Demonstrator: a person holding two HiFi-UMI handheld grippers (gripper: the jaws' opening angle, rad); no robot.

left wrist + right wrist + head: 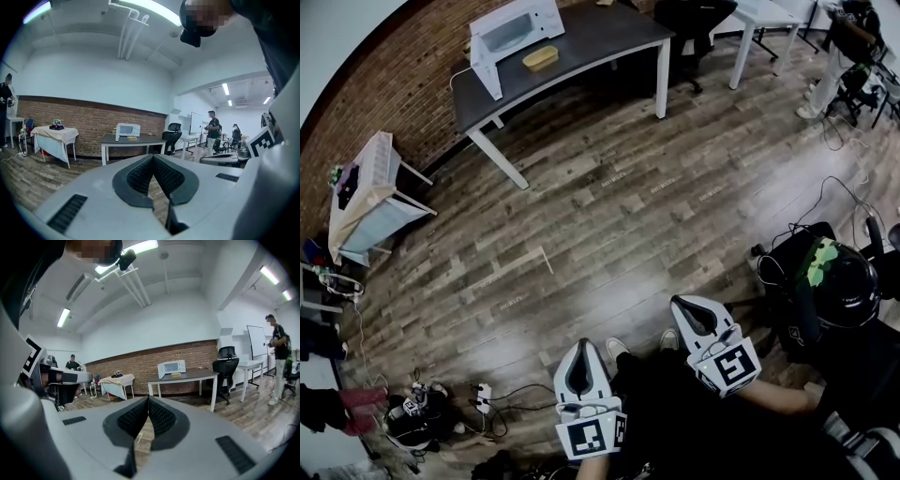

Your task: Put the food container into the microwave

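A white microwave [514,36] stands on a dark table [609,33] at the far side of the room, its door swung open to the left. A yellowish food container [541,58] lies on the table just in front of it. Both grippers are held low near the person's body, far from the table. My left gripper [581,345] and right gripper [682,305] point toward it, both shut and holding nothing. The microwave [127,129] and container [132,138] show small beyond the left gripper [153,157]. They also show as microwave [171,367] and container [176,374] beyond the right gripper [148,398].
Wooden floor stretches between me and the table. A cloth-covered side table [366,192] stands at the left, a black office chair [694,23] and white desk [764,19] beyond. Cables and gear [422,408] lie at lower left. A person [844,47] stands far right.
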